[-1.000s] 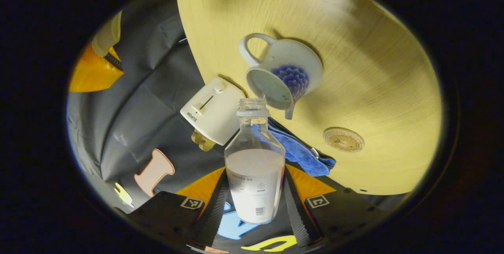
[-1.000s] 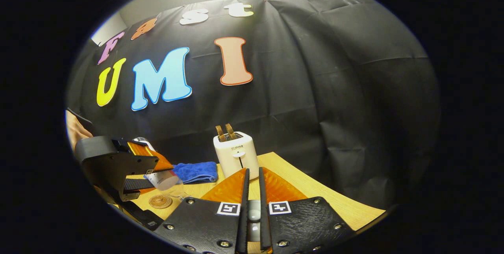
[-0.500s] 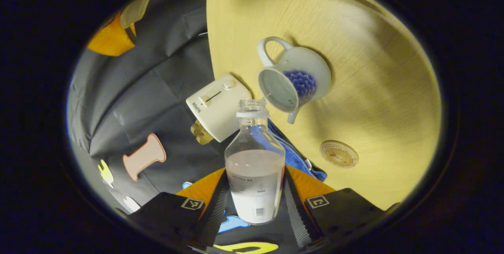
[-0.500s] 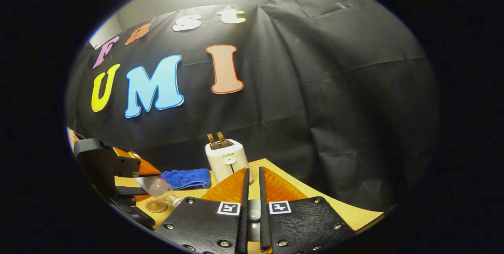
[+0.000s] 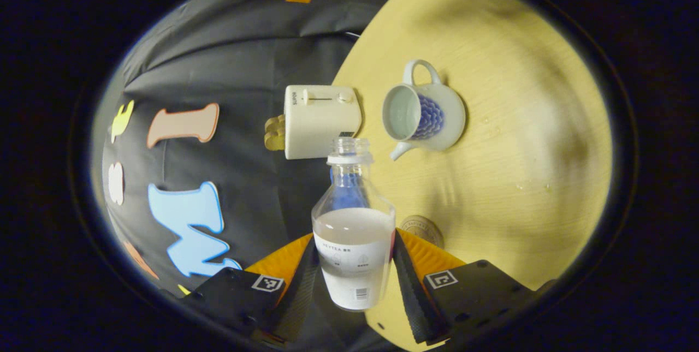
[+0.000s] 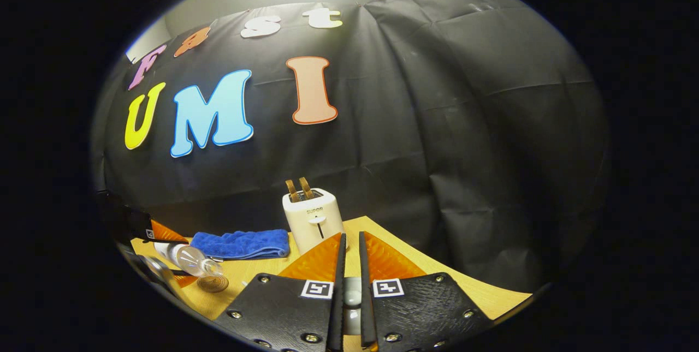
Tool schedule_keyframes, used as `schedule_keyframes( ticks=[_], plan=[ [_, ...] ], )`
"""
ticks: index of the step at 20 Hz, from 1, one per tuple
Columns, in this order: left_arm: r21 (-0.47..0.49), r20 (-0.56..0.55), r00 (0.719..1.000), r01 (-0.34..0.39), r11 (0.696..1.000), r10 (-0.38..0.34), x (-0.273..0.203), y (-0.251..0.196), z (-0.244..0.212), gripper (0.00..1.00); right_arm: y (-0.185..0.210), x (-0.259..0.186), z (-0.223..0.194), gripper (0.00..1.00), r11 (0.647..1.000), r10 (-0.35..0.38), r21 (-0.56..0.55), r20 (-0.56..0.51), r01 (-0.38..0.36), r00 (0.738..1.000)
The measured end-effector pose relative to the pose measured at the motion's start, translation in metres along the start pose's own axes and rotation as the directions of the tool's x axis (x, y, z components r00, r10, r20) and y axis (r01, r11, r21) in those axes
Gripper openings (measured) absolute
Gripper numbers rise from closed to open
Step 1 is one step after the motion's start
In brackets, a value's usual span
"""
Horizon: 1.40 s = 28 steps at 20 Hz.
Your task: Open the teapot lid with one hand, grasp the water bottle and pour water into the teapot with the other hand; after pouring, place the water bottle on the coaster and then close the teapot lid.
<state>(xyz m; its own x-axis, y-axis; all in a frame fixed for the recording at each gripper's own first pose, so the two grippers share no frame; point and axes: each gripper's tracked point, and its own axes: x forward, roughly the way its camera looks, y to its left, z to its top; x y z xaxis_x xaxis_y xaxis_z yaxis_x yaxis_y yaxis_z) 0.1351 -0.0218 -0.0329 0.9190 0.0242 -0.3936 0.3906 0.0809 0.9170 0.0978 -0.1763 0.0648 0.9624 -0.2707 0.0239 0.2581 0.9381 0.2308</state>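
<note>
A: Tongs on the left (image 5: 354,281)?
B: Clamped from both sides on the clear plastic water bottle with a white label (image 5: 354,243), about half full, its open neck pointing forward. Ahead of that neck to the left lies the white toaster (image 5: 322,120); ahead to the right, the white ceramic teapot with a blue scale pattern (image 5: 423,120), uncovered, on the pale wooden desk (image 5: 519,139). The round brown coaster (image 5: 421,230) peeks out just beside the bottle's right.
A: Right tongs (image 6: 349,292)?
B: Nearly shut on a small pale teapot lid (image 6: 352,298) pinched between them. Left tongs sit far off left of them.
</note>
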Motion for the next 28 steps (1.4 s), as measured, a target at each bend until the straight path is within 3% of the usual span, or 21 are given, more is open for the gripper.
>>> schedule_keyframes(
  ticks=[3, 8, 14, 17, 20, 23, 25, 28],
  plan=[
    [-0.219, 0.044, 0.999, -0.019, 0.976, 0.03, -0.003, 0.0, -0.008, 0.86, 0.007, 0.003, -0.004, 0.12, 1.0, 0.012, -0.023, -0.008, -0.012, 1.0],
    [-0.537, 0.061, 0.989, -0.079, 0.84, 0.132, -0.005, 0.006, -0.029, 0.85, 0.023, 0.006, -0.012, 0.12, 0.998, 0.057, -0.04, -0.029, -0.058, 0.998],
    [-0.791, 0.065, 0.965, -0.104, 0.603, 0.252, -0.002, 0.011, -0.047, 0.85, 0.04, 0.006, -0.016, 0.12, 0.993, 0.096, -0.064, -0.039, -0.099, 0.995],
    [-0.887, 0.064, 0.953, -0.081, 0.454, 0.296, 0.003, 0.023, -0.053, 0.85, 0.047, 0.007, -0.019, 0.12, 0.991, 0.116, -0.066, -0.046, -0.119, 0.992],
    [-0.952, 0.071, 0.941, -0.034, 0.304, 0.33, 0.007, 0.036, -0.054, 0.85, 0.053, 0.006, -0.02, 0.12, 0.988, 0.132, -0.074, -0.048, -0.135, 0.99],
    [-0.981, 0.044, 0.935, -0.027, 0.193, 0.353, 0.017, 0.041, -0.057, 0.84, 0.059, 0.008, -0.024, 0.12, 0.985, 0.14, -0.096, -0.05, -0.144, 0.989],
    [-0.987, 0.049, 0.929, -0.012, 0.161, 0.367, 0.02, 0.041, -0.055, 0.84, 0.064, 0.007, -0.026, 0.12, 0.983, 0.157, -0.084, -0.056, -0.161, 0.986],
    [-0.986, 0.032, 0.94, -0.025, 0.163, 0.34, 0.038, 0.032, -0.058, 0.84, 0.063, 0.008, -0.029, 0.12, 0.983, 0.155, -0.088, -0.065, -0.16, 0.986]
  ],
)
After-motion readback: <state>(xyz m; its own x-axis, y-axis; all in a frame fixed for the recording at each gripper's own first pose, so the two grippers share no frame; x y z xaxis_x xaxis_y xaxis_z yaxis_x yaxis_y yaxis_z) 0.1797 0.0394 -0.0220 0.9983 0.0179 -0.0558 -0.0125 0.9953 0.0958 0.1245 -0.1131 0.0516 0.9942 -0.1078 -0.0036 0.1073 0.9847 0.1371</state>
